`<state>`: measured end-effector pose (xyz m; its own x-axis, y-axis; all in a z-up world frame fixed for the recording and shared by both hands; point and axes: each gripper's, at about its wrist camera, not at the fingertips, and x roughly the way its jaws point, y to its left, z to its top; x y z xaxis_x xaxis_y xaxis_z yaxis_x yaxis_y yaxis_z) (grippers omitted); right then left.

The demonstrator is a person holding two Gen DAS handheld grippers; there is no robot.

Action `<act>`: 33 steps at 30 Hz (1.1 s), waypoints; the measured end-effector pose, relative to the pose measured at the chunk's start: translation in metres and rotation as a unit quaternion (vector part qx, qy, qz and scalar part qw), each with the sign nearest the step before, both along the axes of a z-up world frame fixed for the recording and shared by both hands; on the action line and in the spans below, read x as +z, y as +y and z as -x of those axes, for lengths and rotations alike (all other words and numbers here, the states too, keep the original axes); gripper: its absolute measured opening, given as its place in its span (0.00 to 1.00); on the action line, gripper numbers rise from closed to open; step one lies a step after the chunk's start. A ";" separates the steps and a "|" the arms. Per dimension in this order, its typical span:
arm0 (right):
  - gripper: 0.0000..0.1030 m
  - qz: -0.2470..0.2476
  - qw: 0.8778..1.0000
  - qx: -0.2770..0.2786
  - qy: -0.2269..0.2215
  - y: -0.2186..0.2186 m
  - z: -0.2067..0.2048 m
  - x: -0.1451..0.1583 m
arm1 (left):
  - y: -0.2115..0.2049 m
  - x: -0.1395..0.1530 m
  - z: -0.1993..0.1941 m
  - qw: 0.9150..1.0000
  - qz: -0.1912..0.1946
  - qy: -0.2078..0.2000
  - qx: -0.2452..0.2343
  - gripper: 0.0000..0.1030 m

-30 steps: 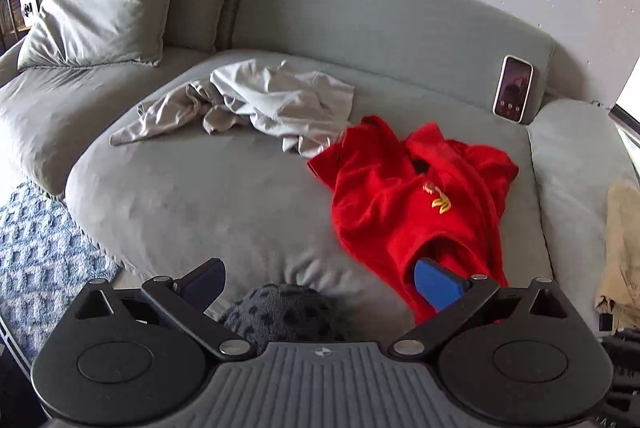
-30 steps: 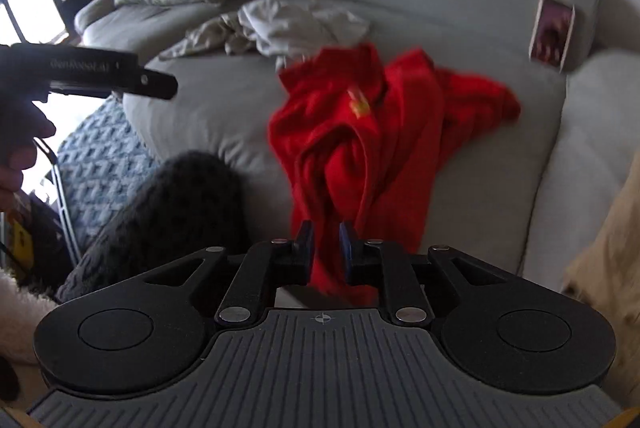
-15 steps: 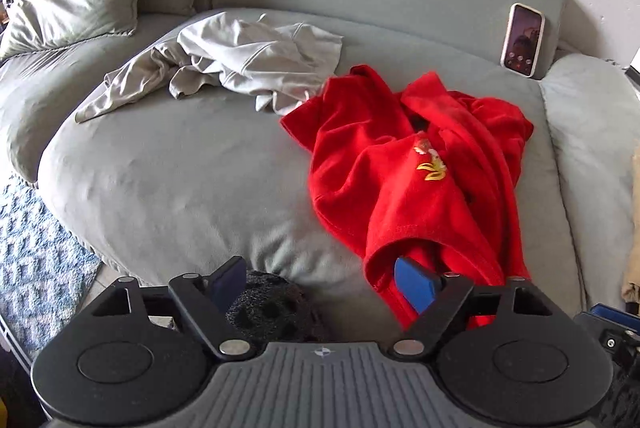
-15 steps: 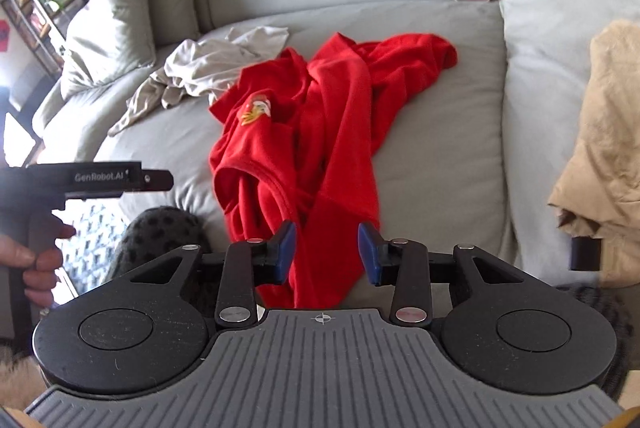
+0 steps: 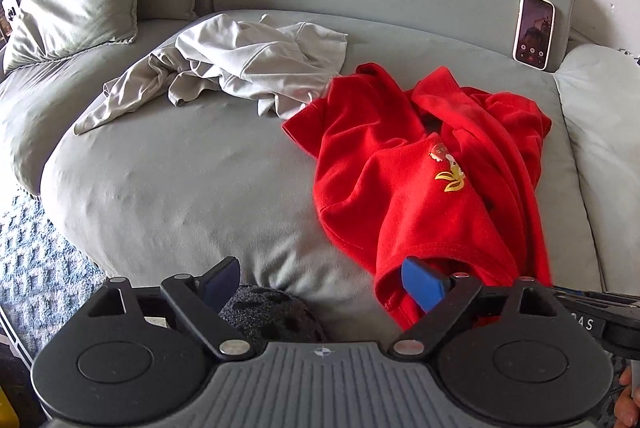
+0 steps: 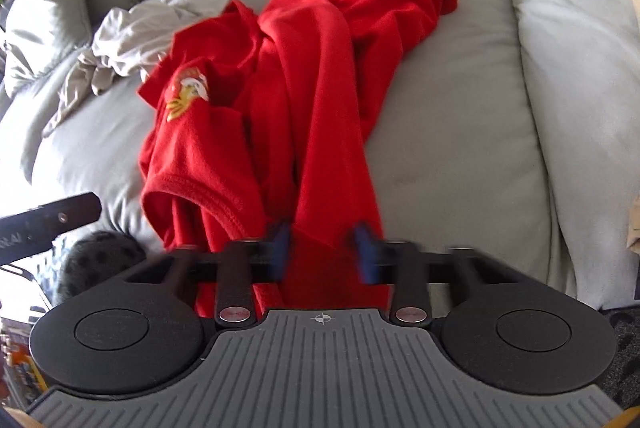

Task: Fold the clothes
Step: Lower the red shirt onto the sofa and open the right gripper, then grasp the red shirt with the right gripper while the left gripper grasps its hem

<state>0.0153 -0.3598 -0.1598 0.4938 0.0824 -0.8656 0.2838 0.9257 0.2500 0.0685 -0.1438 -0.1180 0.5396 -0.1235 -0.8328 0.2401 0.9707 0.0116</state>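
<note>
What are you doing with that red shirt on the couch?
A person is about to fold clothes using tongs in each hand. The crumpled red fleece shirt lies on the grey couch, its edge hanging down. The right tongs are open around that edge; the left tongs are open too.

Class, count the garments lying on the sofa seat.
2: a red shirt at the seat's right, and a crumpled grey garment behind it, to the left. Others may lie out of view.

Your left gripper (image 5: 322,282) is spread wide at six o'clock. Its right fingertip (image 5: 422,283) touches the red shirt's (image 5: 420,188) hem; a grey garment (image 5: 240,68) lies at eleven o'clock.
</note>
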 end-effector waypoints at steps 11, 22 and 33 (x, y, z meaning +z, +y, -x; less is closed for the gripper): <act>0.06 0.055 0.966 -0.242 -0.074 -0.108 0.102 0.043 | 0.033 -0.006 -0.012 0.998 0.041 0.010 0.038 0.85; 0.12 -0.042 0.962 -0.261 -0.062 -0.133 0.100 0.033 | 0.044 -0.071 -0.087 0.957 0.208 0.163 0.119 0.68; 0.18 -0.047 0.964 -0.254 -0.065 -0.133 0.093 0.033 | 0.038 -0.075 -0.093 0.918 0.299 0.217 0.147 0.49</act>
